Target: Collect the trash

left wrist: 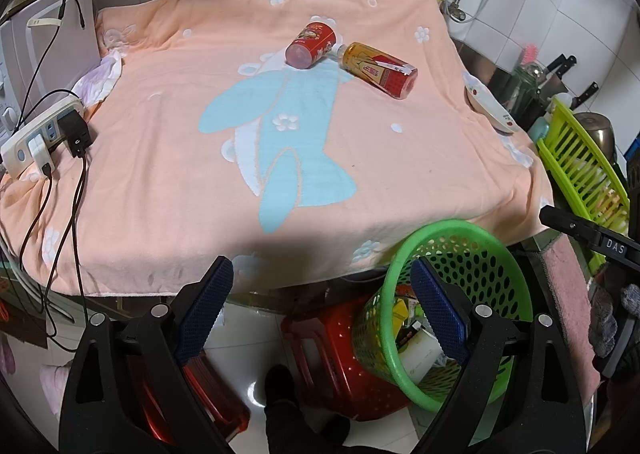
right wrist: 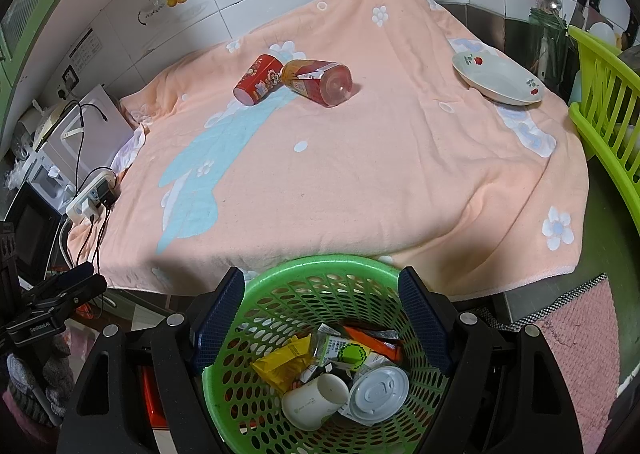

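A red can [left wrist: 310, 44] [right wrist: 258, 80] and a yellow-and-red bottle [left wrist: 378, 70] [right wrist: 318, 82] lie on their sides, touching, at the far middle of the peach towel [left wrist: 160, 194] [right wrist: 360, 174] that covers the table. A green mesh basket [left wrist: 452, 232] [right wrist: 312, 264] stands below the table's near edge. It holds a white cup [right wrist: 316, 400], a round lid [right wrist: 378, 388] and several wrappers. My right gripper [right wrist: 322, 304] hangs open over the basket with nothing between its fingers. My left gripper [left wrist: 320, 294] is open and empty, left of the basket, before the table edge.
A white plate [left wrist: 494, 110] [right wrist: 498, 80] rests at the towel's right edge. A power strip [left wrist: 40, 138] [right wrist: 90, 198] with trailing cables lies at the left. A lime dish rack [left wrist: 580, 162] [right wrist: 604, 94] and knives stand at the right. A red stool [left wrist: 332, 350] sits under the basket.
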`<action>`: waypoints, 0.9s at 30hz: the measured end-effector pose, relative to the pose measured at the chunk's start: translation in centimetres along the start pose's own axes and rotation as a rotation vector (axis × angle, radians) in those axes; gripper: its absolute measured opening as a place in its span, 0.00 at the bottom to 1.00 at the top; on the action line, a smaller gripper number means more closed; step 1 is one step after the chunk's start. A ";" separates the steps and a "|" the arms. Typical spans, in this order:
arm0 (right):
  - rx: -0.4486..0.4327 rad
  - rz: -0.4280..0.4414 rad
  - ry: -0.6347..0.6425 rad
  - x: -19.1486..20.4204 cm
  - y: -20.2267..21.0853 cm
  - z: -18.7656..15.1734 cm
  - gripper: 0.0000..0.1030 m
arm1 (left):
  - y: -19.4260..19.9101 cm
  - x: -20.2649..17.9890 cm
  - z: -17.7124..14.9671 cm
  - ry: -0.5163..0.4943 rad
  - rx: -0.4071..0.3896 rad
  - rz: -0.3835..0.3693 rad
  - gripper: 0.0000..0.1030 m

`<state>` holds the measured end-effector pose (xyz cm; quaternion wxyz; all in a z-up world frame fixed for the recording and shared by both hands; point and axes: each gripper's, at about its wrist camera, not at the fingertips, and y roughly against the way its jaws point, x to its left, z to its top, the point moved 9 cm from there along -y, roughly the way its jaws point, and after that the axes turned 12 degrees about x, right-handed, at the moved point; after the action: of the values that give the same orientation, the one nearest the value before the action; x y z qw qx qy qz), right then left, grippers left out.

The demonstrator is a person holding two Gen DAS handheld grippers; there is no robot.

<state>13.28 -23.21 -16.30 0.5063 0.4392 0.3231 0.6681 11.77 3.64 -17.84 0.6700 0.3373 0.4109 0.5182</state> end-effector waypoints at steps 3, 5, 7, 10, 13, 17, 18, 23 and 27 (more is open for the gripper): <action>-0.003 0.003 0.001 0.0 0.1 0.1 0.74 | 0.0 0.0 0.1 0.000 0.000 -0.001 0.86; -0.004 0.005 0.002 0.0 0.2 0.2 0.74 | 0.0 0.0 0.0 0.000 0.001 0.001 0.86; -0.004 0.006 0.004 0.1 0.2 0.2 0.74 | 0.0 0.0 0.1 -0.001 0.001 -0.001 0.86; -0.003 0.007 0.002 0.1 0.2 0.2 0.74 | 0.0 0.0 0.2 0.002 0.003 0.000 0.86; -0.006 0.007 0.006 0.1 0.3 0.2 0.74 | 0.0 -0.1 0.4 0.004 0.003 -0.001 0.86; -0.005 0.009 0.007 0.1 0.3 0.2 0.74 | 0.0 0.0 0.3 0.004 0.004 -0.002 0.86; -0.005 0.009 0.007 0.2 0.3 0.2 0.74 | 0.0 0.0 0.4 0.005 0.005 -0.003 0.86; -0.004 0.012 0.009 0.4 0.3 0.3 0.74 | 0.0 0.1 0.4 0.004 0.005 -0.003 0.86; -0.005 0.012 0.007 0.4 0.3 0.3 0.74 | 0.1 0.1 0.4 0.005 0.004 -0.004 0.86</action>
<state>13.37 -22.90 -15.77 0.5020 0.4375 0.3206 0.6737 12.14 3.77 -17.64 0.6691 0.3365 0.4144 0.5170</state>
